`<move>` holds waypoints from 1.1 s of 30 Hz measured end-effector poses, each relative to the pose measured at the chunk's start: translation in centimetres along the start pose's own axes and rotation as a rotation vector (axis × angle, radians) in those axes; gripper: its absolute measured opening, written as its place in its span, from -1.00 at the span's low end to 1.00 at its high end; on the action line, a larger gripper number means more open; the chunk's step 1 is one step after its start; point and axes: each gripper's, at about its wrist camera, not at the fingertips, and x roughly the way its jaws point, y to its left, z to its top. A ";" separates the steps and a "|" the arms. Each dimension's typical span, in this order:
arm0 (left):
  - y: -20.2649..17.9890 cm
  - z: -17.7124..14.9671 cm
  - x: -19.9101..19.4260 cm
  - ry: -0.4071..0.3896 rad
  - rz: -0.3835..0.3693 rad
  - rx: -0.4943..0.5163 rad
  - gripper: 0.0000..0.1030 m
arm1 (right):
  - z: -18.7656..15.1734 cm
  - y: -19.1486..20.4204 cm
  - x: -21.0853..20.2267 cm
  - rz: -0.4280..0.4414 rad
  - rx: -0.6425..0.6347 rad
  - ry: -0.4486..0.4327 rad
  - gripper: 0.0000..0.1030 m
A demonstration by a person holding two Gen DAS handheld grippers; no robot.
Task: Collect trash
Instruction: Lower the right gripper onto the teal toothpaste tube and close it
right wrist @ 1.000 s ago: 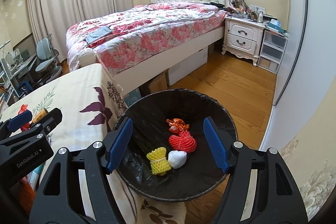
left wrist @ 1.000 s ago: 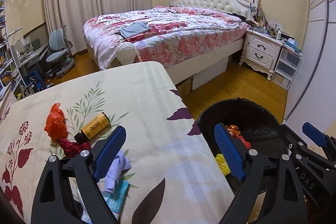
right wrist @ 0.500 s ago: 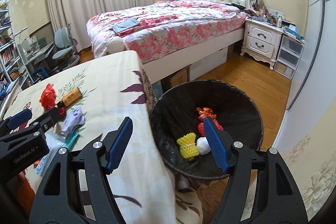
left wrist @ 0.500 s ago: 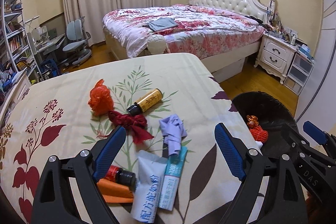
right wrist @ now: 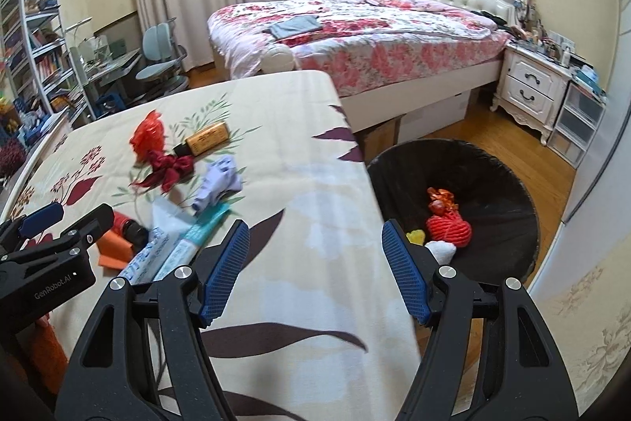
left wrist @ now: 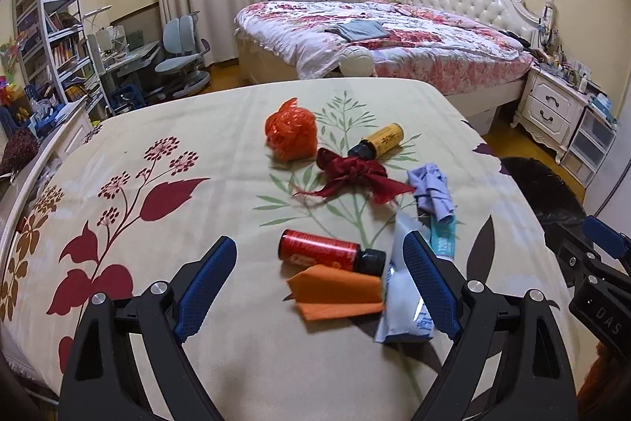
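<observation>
The desk (left wrist: 165, 129), covered by a floral cloth, fills both views; its near edge is cut off behind the gripper frames. Beside its right edge stands the black-lined trash bin (right wrist: 508, 180), only a sliver of it visible in the left wrist view. Inside lie a red mesh ball (right wrist: 449, 231), a crinkled orange wrapper (right wrist: 441, 199), and a yellow piece (right wrist: 416, 236) and white piece (right wrist: 441, 250) partly hidden by the right gripper's finger.

On the desk the trash sits clustered: an orange net ball (left wrist: 291, 135), a dark red ribbon (left wrist: 355, 176), a yellow bottle (left wrist: 380, 141), a lilac cloth (left wrist: 432, 192), a red bottle (left wrist: 327, 255), an orange paper (left wrist: 335, 296), a white pouch (left wrist: 406, 306) and a teal tube (left wrist: 443, 241), the last two partly covered.

The left gripper (left wrist: 319, 287) hangs wide apart over the red bottle and orange paper, holding nothing. The right gripper (right wrist: 315, 271) stands apart and empty over the desk edge.
</observation>
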 end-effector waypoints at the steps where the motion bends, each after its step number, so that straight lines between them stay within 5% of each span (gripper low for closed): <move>1: 0.4 -0.3 0.0 0.004 0.007 -0.004 0.67 | -0.1 0.5 0.1 0.009 -0.008 0.005 0.33; 21: 5.3 -3.0 0.6 0.049 0.067 -0.076 0.67 | -1.3 7.9 3.6 0.053 -0.155 0.124 0.32; 33: 5.3 -3.1 0.5 0.044 0.071 -0.080 0.67 | -2.2 6.5 3.2 0.042 -0.140 0.135 0.29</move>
